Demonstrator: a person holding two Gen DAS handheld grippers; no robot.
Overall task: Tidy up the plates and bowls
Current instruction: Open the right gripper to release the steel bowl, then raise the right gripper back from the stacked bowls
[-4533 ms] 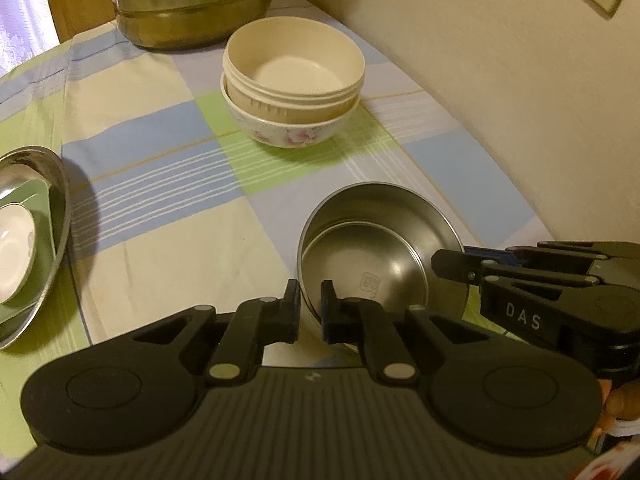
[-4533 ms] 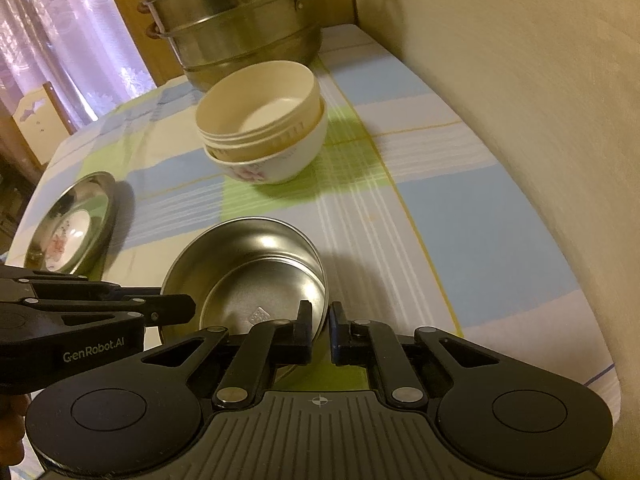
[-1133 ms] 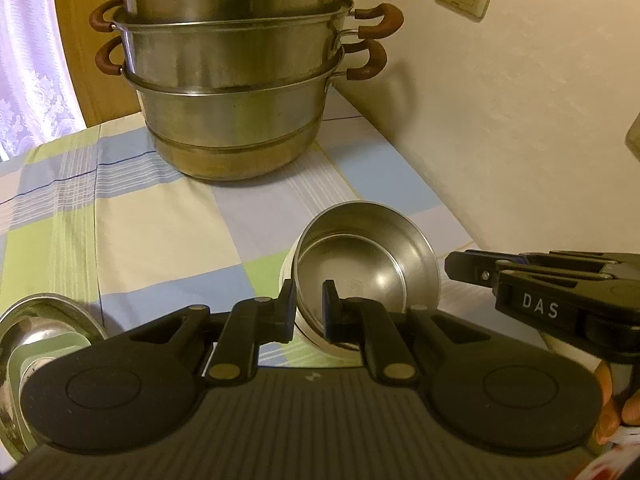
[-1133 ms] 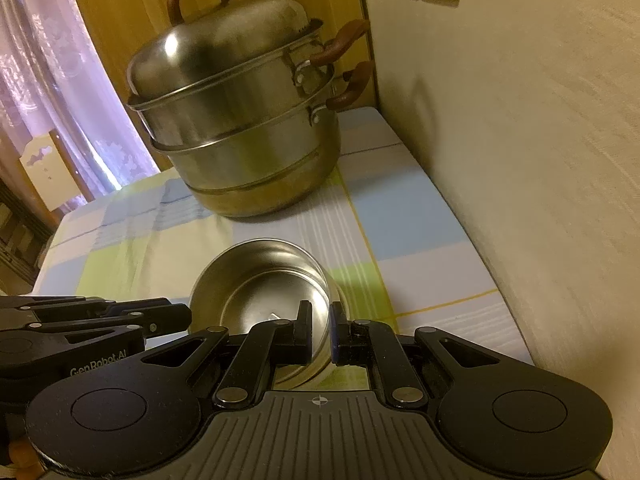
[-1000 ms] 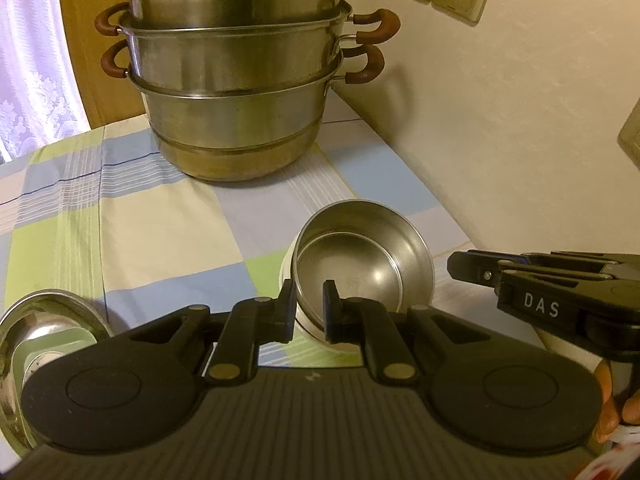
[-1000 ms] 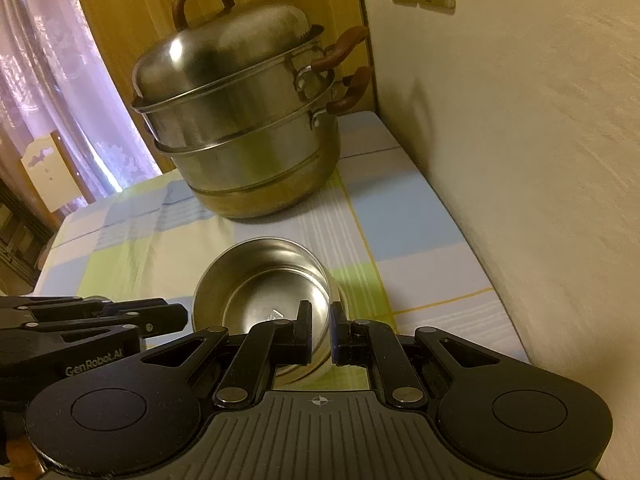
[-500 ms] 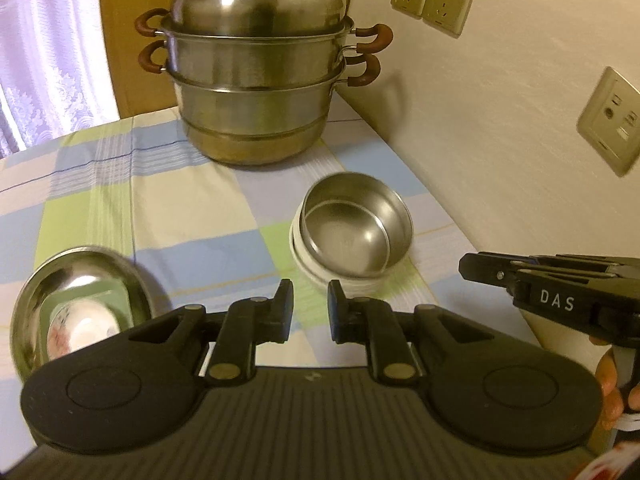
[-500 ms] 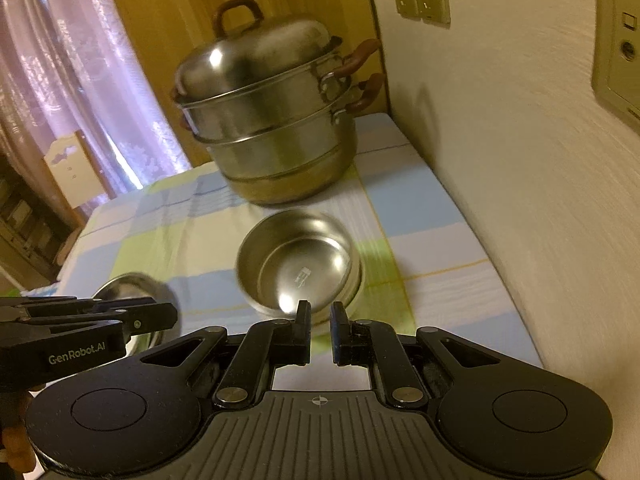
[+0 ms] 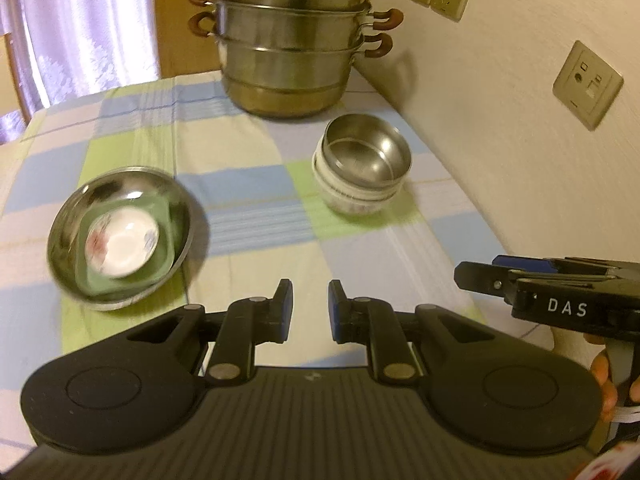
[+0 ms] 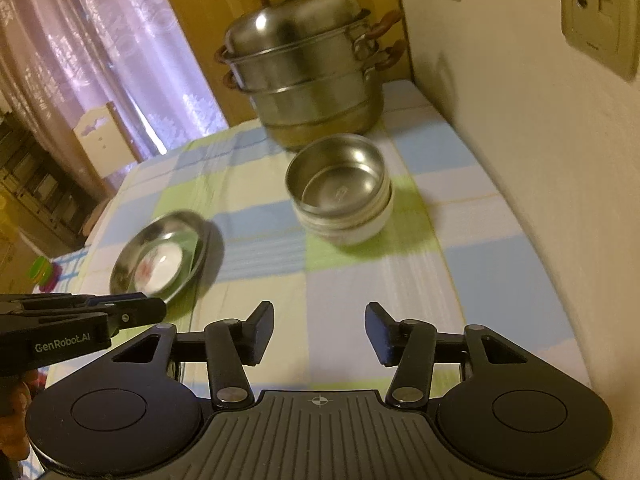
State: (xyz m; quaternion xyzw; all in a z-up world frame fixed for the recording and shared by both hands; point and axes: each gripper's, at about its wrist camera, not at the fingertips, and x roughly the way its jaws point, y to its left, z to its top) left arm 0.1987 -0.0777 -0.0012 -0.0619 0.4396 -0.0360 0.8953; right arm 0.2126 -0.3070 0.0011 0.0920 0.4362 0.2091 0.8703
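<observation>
A steel bowl [image 9: 366, 151] sits nested on top of a stack of white bowls [image 9: 356, 198] on the checked tablecloth; the steel bowl also shows in the right wrist view [image 10: 338, 182]. A steel plate [image 9: 120, 236] at the left holds a green square dish and a small white flowered dish; the plate shows in the right wrist view too [image 10: 160, 258]. My left gripper [image 9: 310, 308] is open and empty, well back from the stack. My right gripper [image 10: 320, 326] is open wider and empty, also back from it.
A tall steel steamer pot [image 9: 292, 36] with brown handles stands at the back. A wall with sockets [image 9: 586, 84] runs along the right edge of the table. Curtains and a chair are at the left beyond the table.
Both grippers let go of the steel bowl, leaving it on the white bowl stack, then opened and pulled back and up. The plate at the left came further into view.
</observation>
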